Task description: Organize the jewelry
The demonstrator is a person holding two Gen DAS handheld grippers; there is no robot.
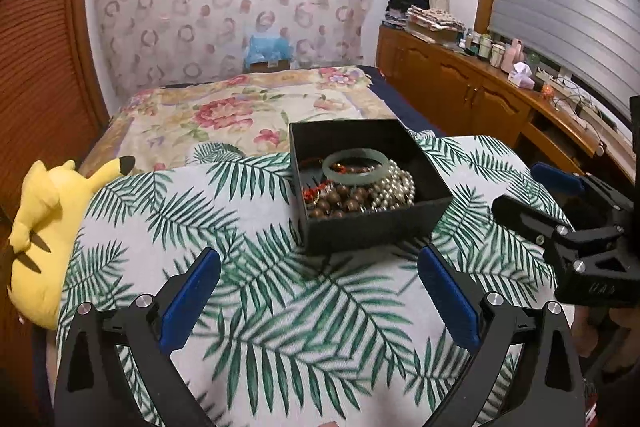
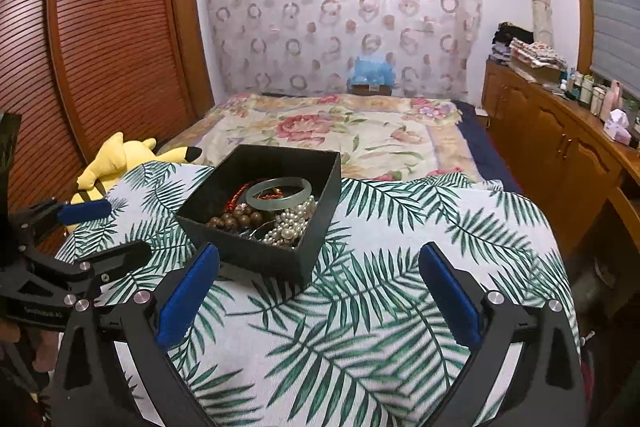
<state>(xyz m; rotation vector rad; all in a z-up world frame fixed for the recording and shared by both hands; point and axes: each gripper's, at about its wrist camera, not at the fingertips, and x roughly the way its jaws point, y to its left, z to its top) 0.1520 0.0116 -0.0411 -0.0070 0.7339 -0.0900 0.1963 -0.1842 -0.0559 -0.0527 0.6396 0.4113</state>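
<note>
While the yellow plush toy (image 1: 44,223) lay off at the left edge of the bed, out of the work, the left gripper (image 1: 320,291) hung spread wide and empty over the palm-leaf cloth (image 1: 248,307). Just beyond it sat the black box (image 1: 372,231), holding the green bangle (image 1: 356,167), wooden beads (image 1: 336,203) and pearls (image 1: 394,189) gathered together. Farther right, the right gripper (image 2: 320,291) gaped equally wide, gripping nothing, probably freed for withdrawal.

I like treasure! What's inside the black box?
The box holds a green bangle on top, brown beads, pearls and something red. Whatever lies under the pile is hidden.
</note>
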